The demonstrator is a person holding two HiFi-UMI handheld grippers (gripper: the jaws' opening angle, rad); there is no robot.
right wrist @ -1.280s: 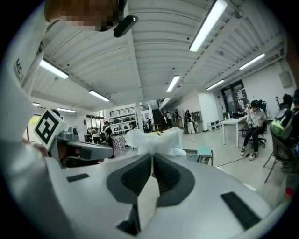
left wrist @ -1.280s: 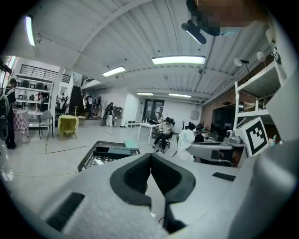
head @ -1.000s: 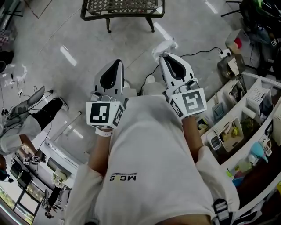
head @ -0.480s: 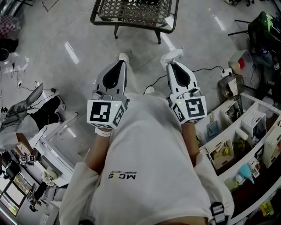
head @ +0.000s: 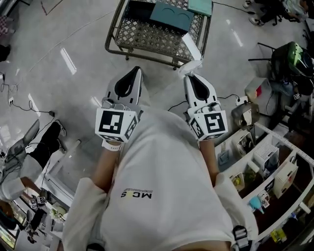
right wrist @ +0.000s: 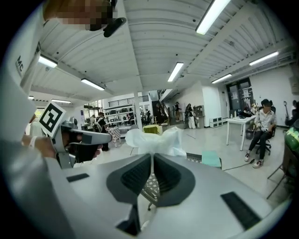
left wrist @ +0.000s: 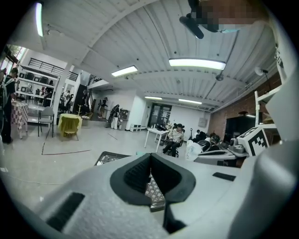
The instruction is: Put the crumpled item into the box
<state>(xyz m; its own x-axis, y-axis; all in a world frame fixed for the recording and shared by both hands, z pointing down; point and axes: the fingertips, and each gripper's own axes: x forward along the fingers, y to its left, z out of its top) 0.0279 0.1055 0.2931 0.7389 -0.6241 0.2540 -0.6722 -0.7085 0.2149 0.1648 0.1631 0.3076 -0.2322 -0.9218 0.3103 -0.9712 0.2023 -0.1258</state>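
Note:
My right gripper is shut on a crumpled white item that sticks out past its tips; in the right gripper view the crumpled white item bulges above the closed jaws of the right gripper. My left gripper is held level beside it, shut with nothing in it. Ahead stands a metal mesh table. It carries a teal box, a dark box and a white strip. The left gripper view shows the left gripper and the mesh table beyond it.
White shelving with small goods runs along the right. A cable and power strip lie on the floor near a tan bin. A seated person and a low glass case are at the left.
Both grippers and I have come closer to the mesh table, which has slid down into view with the teal box on it. The right gripper still holds the white item.

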